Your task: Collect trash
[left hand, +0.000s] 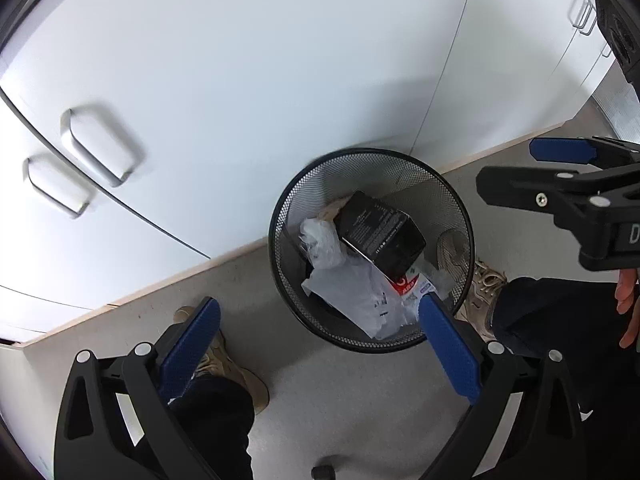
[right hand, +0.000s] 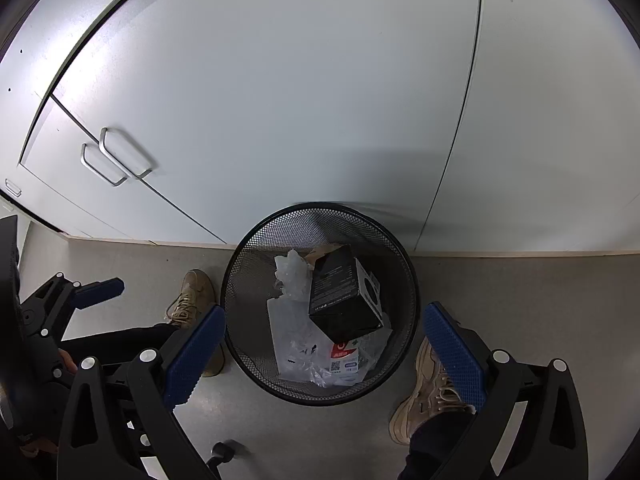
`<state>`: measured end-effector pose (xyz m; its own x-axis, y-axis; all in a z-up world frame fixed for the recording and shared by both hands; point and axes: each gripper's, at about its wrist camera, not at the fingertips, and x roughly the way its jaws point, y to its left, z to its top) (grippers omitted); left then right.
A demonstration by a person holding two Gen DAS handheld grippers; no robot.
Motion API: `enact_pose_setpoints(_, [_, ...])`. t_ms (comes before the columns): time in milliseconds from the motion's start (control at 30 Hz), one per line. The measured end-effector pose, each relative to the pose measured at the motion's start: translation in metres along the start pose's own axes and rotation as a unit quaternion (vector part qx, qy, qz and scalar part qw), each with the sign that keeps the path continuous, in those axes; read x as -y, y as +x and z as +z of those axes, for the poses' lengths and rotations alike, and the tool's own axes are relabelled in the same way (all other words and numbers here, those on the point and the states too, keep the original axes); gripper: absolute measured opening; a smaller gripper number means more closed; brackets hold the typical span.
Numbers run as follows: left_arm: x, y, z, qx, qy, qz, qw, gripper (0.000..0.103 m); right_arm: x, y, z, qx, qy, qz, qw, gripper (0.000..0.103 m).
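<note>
Left gripper: mine, pads spread wide with nothing between them. It hangs above the floor, looking down; my tan shoe shows behind the left pad.

Bin from the left gripper: the mesh wastebasket sits ahead and slightly right of the gap between my pads. Its near rim passes behind the right pad.

Black box: it lies on top of the heap inside the basket, tipped against the far wall, long axis slanting from far-left to near-right as I see it from the left tool.

Other trash: a crumpled clear bag sits left of the box; a white plastic wrapper and a red-and-white packet lie nearer to me, under the box's low corner.

Right gripper: also spread, empty. From its own camera the basket lies straight ahead, centred between the pads — the squarer line of the two.

Nearer hand: I judge neither clearly nearer; both hover over the rim, the right one better centred.

Task reading: everything I can see of the trash is already in the basket, which stands against the white cabinet. No loose piece shows on the floor — so my next move likely turns away from here.
</note>
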<state>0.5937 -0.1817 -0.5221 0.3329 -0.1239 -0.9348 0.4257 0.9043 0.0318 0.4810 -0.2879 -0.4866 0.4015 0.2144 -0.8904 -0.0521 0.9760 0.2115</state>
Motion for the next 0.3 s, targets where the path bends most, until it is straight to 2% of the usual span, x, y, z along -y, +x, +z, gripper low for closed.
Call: enact_pose_setpoints(300, [0.0000, 0.0026, 0.0014, -0.021, -0.004, -0.003, 0.9998, 0.099, -0.0004, 0.0001, -0.0006, 0.000, -0.002, -0.001, 1.000, 0.100])
